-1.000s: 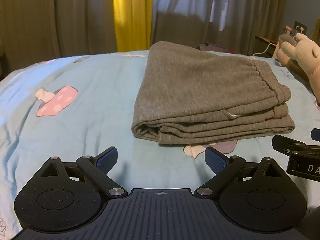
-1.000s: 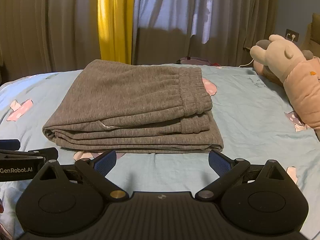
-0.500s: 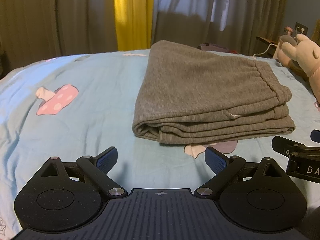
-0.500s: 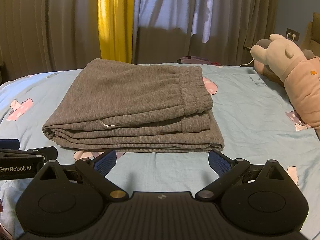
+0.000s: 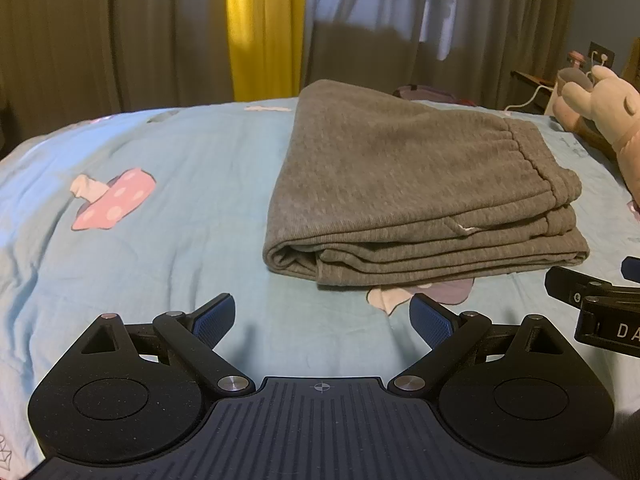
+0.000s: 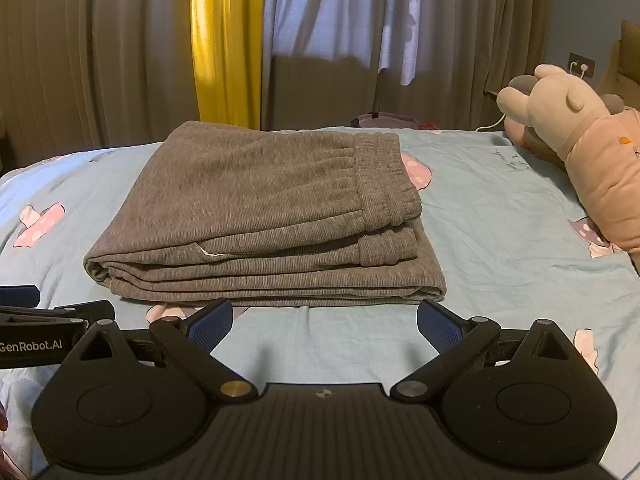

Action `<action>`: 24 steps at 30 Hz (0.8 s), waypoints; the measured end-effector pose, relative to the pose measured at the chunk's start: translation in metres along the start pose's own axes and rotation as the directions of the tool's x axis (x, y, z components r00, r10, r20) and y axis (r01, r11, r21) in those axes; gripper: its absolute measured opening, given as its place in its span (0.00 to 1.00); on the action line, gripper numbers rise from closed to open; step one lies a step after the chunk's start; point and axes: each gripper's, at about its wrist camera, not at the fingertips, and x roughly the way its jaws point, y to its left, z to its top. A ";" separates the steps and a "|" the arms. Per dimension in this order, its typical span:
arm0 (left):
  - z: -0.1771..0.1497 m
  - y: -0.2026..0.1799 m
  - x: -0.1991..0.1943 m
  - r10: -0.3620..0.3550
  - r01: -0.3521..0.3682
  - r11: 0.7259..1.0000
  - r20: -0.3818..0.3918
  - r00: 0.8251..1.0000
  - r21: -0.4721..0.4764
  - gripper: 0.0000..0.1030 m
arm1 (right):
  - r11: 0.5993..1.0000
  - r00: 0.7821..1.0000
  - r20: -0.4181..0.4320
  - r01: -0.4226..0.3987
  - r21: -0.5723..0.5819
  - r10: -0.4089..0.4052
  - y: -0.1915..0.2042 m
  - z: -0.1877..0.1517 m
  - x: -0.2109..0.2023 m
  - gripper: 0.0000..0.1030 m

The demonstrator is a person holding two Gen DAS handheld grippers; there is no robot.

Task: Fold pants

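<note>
Grey pants (image 5: 408, 188) lie folded into a thick rectangle on the light blue bedsheet (image 5: 160, 240), elastic waistband on the right side. In the right wrist view the same pants (image 6: 260, 216) fill the middle, stacked in several layers. My left gripper (image 5: 322, 316) stands open just short of the stack's near edge, nothing between its blue pads. My right gripper (image 6: 325, 322) is open too, close to the stack's front edge and empty. Each gripper's tip shows at the edge of the other's view.
A plush toy in a pink top (image 6: 580, 152) lies at the bed's right side. Curtains (image 5: 260, 28) hang behind the bed. Mushroom prints (image 5: 114, 200) dot the sheet. Bare sheet stretches left of the pants.
</note>
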 end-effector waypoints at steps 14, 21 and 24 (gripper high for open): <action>0.000 0.000 0.000 0.000 0.000 1.000 -0.001 1.000 0.000 0.95 | 1.000 1.000 0.003 0.002 -0.001 -0.002 0.000 0.001 0.000 0.96; 0.000 0.000 0.000 -0.001 0.001 1.000 0.000 1.000 0.001 0.95 | 1.000 1.000 0.004 0.004 -0.001 -0.004 0.000 0.001 -0.001 0.96; 0.000 0.000 0.000 -0.001 0.001 1.000 0.001 1.000 0.001 0.95 | 1.000 1.000 0.003 0.003 -0.001 -0.003 0.000 0.001 -0.001 0.96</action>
